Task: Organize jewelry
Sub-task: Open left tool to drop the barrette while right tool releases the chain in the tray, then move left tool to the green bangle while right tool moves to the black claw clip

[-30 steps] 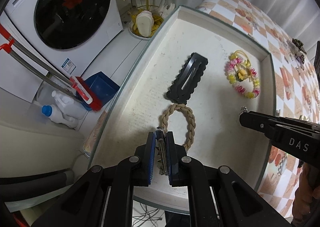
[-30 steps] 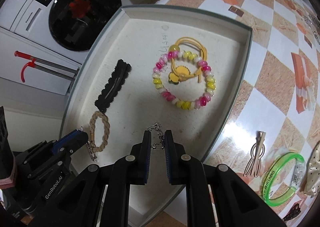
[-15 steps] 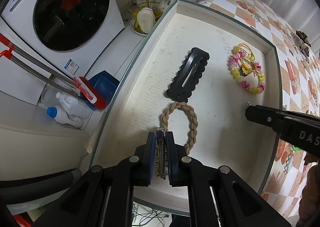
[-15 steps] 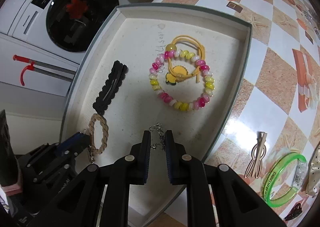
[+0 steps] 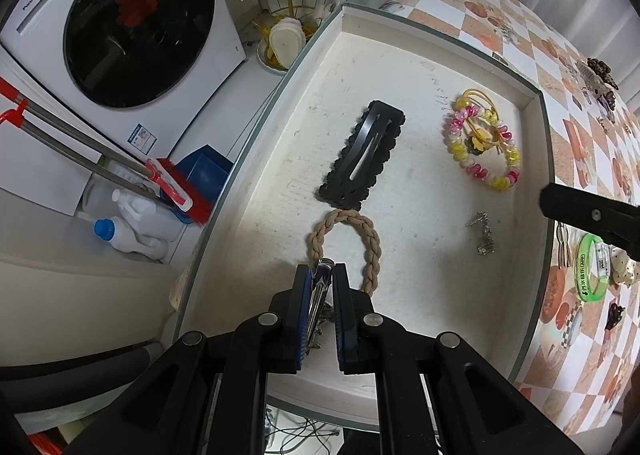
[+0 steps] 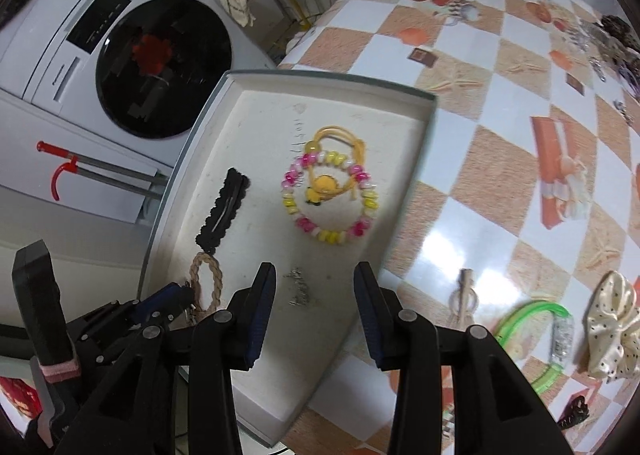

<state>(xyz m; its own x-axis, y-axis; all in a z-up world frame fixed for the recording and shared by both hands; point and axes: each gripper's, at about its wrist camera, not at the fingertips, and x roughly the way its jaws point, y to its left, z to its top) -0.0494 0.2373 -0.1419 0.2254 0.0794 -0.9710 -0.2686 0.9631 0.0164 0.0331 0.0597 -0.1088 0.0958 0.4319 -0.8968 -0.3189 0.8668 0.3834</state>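
- Four pieces lie loose in the white tray [image 5: 532, 103]: a black hair clip [image 5: 362, 157], a pink-and-yellow bead bracelet [image 5: 482, 145] with a yellow band looped through it, a braided tan ring [image 5: 344, 233], and a small silver chain [image 5: 484, 233] near the tray's right side.
- A fifth piece, a little silver trinket [image 5: 320, 289], is not set down yet. The left gripper [image 5: 320, 279] has its jaws drawn narrow and pinching it, low over the tray's near end, just at the tan ring's lower edge.
- The right gripper [image 6: 314, 283] has just been opening its jaws. They now stand partly apart with nothing between the pads; the silver chain lies on the tray floor beyond them, nearer the left finger and clear of both.
- So that drop looks done, and I'd judge the trinket on the left to be the next thing released.
- Plenty is left out on the checked tablecloth [image 6: 472, 191]: a green bangle [image 6: 536, 329], a cream polka-dot bow [image 6: 612, 331], a pale wooden clip [image 6: 464, 295], a small dark clip [image 6: 576, 413] at the near edge, and a dark cluster [image 6: 618, 35] with some small bits at the far side.
- By my count the sorting is about half through, if every piece on the cloth is meant for the tray.
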